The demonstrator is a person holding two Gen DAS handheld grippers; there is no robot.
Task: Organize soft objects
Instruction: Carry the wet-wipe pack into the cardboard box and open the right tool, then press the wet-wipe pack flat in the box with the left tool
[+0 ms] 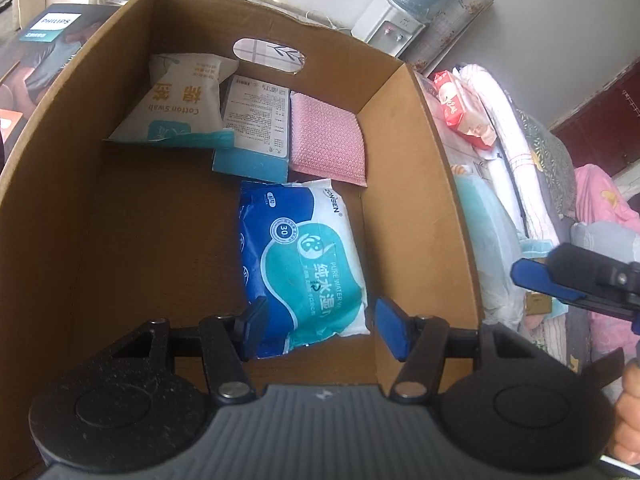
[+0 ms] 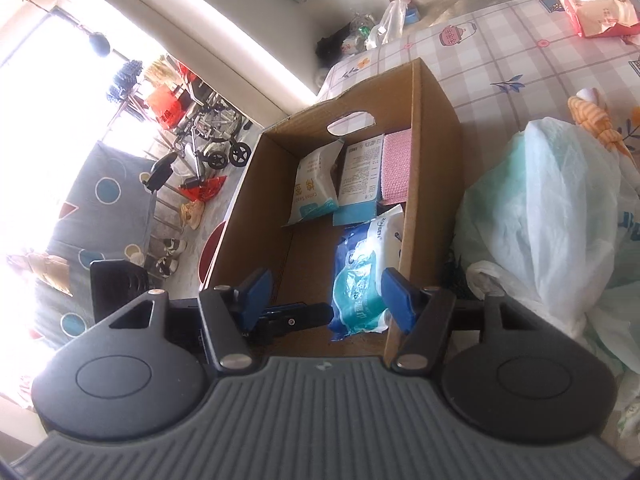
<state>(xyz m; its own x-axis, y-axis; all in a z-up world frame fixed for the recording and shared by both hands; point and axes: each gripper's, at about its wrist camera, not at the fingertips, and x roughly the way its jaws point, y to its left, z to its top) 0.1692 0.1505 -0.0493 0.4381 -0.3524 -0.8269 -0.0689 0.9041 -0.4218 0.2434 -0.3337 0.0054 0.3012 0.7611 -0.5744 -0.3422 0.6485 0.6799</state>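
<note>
Your left gripper (image 1: 320, 326) reaches down into the open brown cardboard box (image 1: 420, 184) with its blue-padded jaws apart, one on each side of the near end of the blue-and-teal plastic pack of wet wipes (image 1: 304, 264); the pads stand just clear of the wrapper, so nothing is clamped (the pack lies flat on the box floor against the right wall). Your right gripper (image 2: 326, 298) hovers over the near edge of the same box, jaws parted about as far and holding nothing, with the left tool's dark finger showing between them in its own view. Beyond the wipes, along the far wall under the oval handle hole, stand a white cotton swab bag (image 1: 182, 100), a white-and-blue printed carton (image 1: 256, 128) and a pink woven cloth pad (image 1: 328, 140), side by side. Outside the box on the right lie a pale green plastic bag (image 2: 552, 200) and a red-and-white wipes pack (image 2: 588, 0) on the checked bedsheet (image 2: 500, 40).
</note>
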